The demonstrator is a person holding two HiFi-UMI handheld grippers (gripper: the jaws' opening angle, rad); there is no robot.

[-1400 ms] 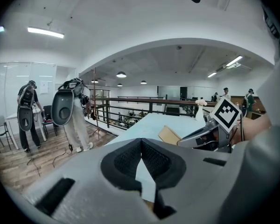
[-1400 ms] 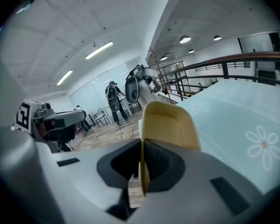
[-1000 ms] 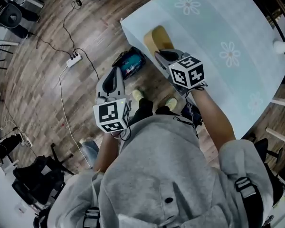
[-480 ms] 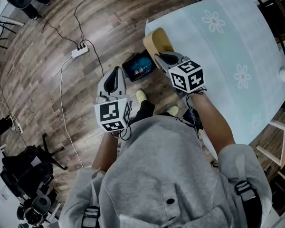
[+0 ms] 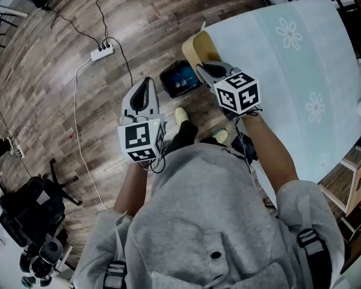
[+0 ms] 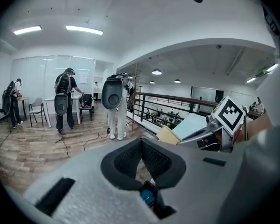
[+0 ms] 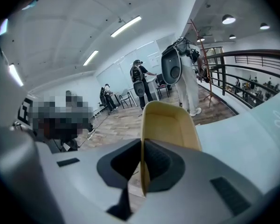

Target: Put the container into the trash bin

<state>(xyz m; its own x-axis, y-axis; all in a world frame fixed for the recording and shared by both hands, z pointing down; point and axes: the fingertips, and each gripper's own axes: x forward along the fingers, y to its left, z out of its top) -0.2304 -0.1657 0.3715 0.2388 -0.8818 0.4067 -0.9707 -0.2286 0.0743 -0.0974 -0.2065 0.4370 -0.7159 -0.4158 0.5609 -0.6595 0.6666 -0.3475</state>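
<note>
My right gripper [image 5: 207, 71] is shut on one wall of a tan, tray-like container [image 5: 195, 47], which it holds on edge above the corner of the table [image 5: 289, 83]. In the right gripper view the container [image 7: 170, 122] stands upright between the closed jaws of that gripper [image 7: 142, 146]. A dark trash bin [image 5: 179, 80] with a blue liner stands on the wood floor just left of the container. My left gripper [image 5: 145, 96] hovers left of the bin, jaws together and empty. In the left gripper view, below the left gripper's [image 6: 141, 143] jaws, a bit of the bin's blue liner [image 6: 147, 197] shows.
A white power strip [image 5: 101, 53] and its cables lie on the floor to the left. A black office chair [image 5: 30, 203] stands at the lower left. The person's feet [image 5: 180, 116] are right beside the bin. Other people [image 6: 65, 99] and a railing [image 6: 177, 108] stand farther off.
Both grippers have moved away from the table toward the bin, sinking a little. The table has slid right in the head view and the bin now lies between the grippers. Both grips are unchanged.
</note>
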